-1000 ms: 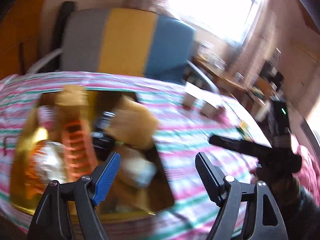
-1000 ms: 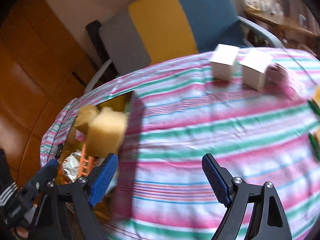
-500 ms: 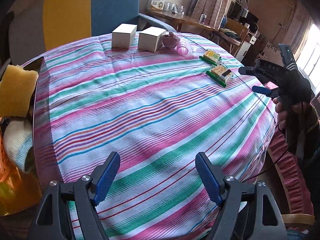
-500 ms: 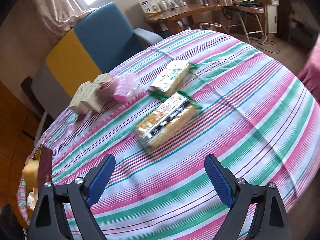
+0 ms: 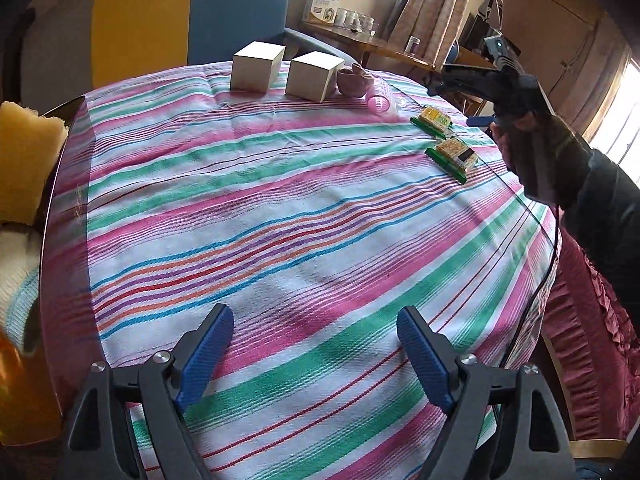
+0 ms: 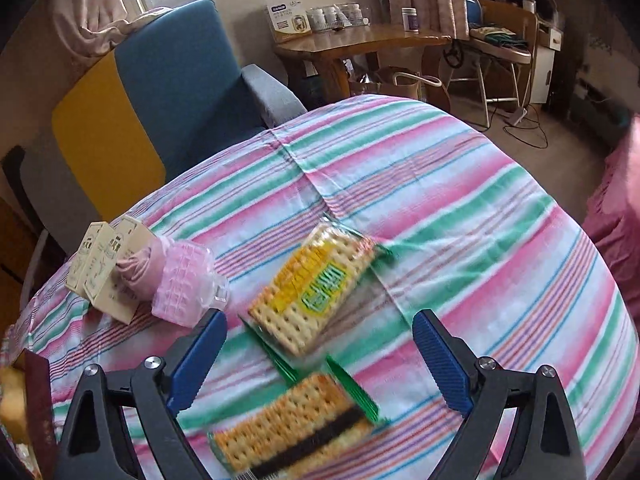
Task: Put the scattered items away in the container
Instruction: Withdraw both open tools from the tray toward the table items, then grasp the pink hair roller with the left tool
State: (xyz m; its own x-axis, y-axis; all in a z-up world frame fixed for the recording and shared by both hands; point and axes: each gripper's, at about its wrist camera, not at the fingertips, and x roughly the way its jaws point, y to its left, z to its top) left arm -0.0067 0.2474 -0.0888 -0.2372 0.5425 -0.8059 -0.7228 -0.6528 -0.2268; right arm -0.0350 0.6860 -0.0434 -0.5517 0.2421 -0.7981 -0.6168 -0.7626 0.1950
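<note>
Round table, striped cloth (image 5: pixel 304 208) (pink/green/white). Left gripper (image 5: pixel 316 350): over near edge of table, jaws wide and opening, blue pads apart, nothing betw. them, only bare cloth below. Right gripper (image 6: pixel 320 356): over right side of table, jaws wide and opening, no pad contact; two cracker packs below and betw. the fingers, not gripped. Right gripper also seen from left wrist cam, at right edge of table, held by hand (image 5: pixel 520 148) w. dark sleeve. Cracker pack, yellow/green label (image 6: pixel 316 288): flat on cloth, nearer table centre, just beyond right fingertips. Cracker pack, dark band (image 6: pixel 296 436): flat on cloth, closest to right cam, just beside the first, green wrapper ends showing; blurred. Same two packs in left view near right edge of table (image 5: pixel 432 120) and (image 5: pixel 454 154). Two white boxes (image 5: pixel 258 66), (image 5: pixel 314 75): upright, side by side at far edge of table. Mauve bowl-like item (image 5: pixel 354 80): just beside second box. Pink ribbed clear cup (image 5: pixel 380 100): on its side, next to mauve item. Container (image 5: pixel 48 208): dark-rimmed, at left edge of table, partly out of frame; holds yellow sponge (image 5: pixel 24 160) at top, white/blue knit cloth item (image 5: pixel 18 280) below, orange item lower, unclear. Blue/yellow/grey chair (image 5: pixel 188 20) behind far edge. Wooden side table (image 6: pixel 360 40) w. box and jars beyond.
</note>
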